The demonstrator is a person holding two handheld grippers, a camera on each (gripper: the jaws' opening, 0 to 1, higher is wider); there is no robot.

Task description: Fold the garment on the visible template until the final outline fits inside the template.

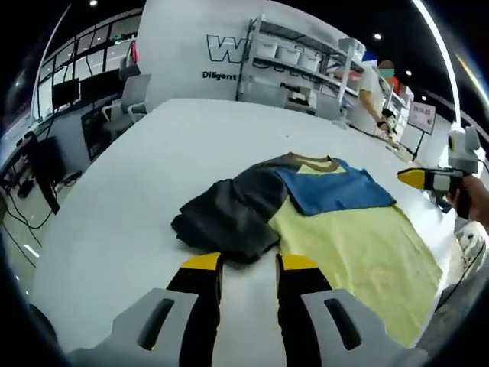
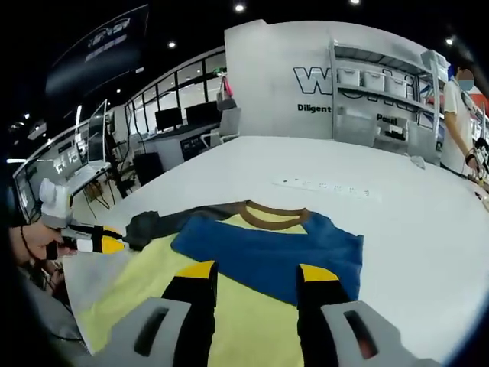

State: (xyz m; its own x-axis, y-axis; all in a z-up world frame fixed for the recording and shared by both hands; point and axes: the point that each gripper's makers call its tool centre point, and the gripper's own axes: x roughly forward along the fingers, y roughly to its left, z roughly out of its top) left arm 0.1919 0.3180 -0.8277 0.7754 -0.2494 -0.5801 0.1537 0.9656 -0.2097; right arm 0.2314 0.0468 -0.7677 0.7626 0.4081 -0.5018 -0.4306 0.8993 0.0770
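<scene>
A shirt lies flat on the white table [image 1: 137, 199]: pale yellow body [image 1: 359, 245], blue chest panel [image 1: 332, 189], brown collar [image 1: 313, 162]. Its dark grey sleeve [image 1: 229, 218] is bunched into a heap at the shirt's side. My left gripper [image 1: 250, 264] stands open just short of that dark heap, with nothing between its jaws. In the right gripper view my right gripper [image 2: 257, 271] hovers open over the yellow body [image 2: 229, 321], below the blue panel [image 2: 267, 245] and collar [image 2: 275, 216]. I cannot make out a template outline.
A hand holds the right gripper [image 1: 422, 179] at the shirt's far side; the left gripper [image 2: 99, 245] shows by the dark sleeve [image 2: 149, 224]. A white strip [image 2: 321, 186] lies farther up the table. Shelving [image 1: 294, 65], a person [image 1: 374, 95] and desks with monitors [image 1: 65, 95] surround the table.
</scene>
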